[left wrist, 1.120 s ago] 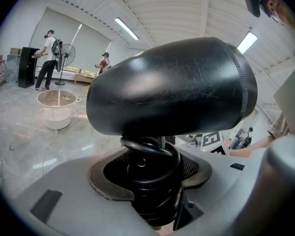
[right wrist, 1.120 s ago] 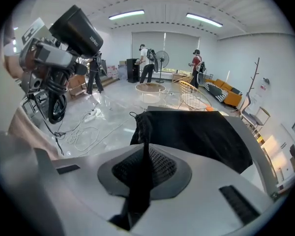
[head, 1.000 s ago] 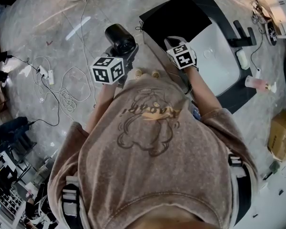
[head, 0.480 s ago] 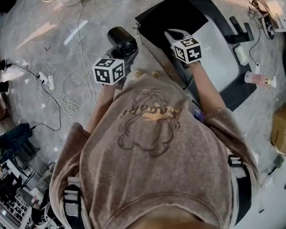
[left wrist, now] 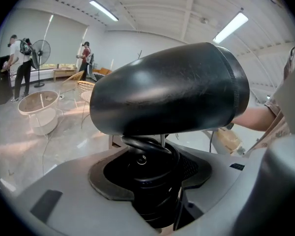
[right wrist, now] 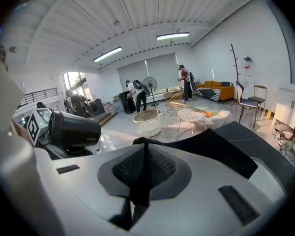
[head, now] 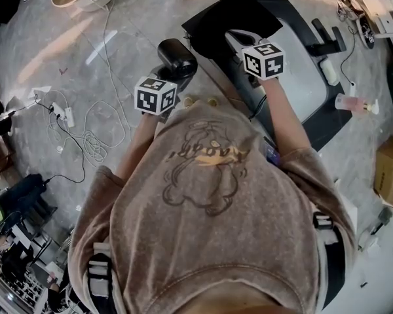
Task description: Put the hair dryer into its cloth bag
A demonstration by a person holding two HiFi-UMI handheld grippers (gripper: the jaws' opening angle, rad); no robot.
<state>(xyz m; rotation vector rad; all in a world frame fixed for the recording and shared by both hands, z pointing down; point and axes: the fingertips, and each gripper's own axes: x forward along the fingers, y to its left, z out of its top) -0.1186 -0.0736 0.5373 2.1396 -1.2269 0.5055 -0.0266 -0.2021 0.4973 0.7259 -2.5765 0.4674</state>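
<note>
Left gripper [left wrist: 150, 181] has its fingers [left wrist: 59, 191] clamped on the hair dryer [left wrist: 167, 90] by its handle, up in the air just left of the cloth bag [right wrist: 216, 149]. Right gripper [right wrist: 140, 171] has its fingers together on 1 thin bit of bag edge. My worry: that cloth slips out, or the dryer just shoves a flat bag away. Only the head view shows the gap between them; only the right gripper view shows the pinch.

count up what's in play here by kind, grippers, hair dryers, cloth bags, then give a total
grippers: 2, the left gripper and the right gripper
hair dryer: 1, black, its handle clamped in the left gripper
cloth bag: 1, black, pinched by the right gripper
total: 4
</note>
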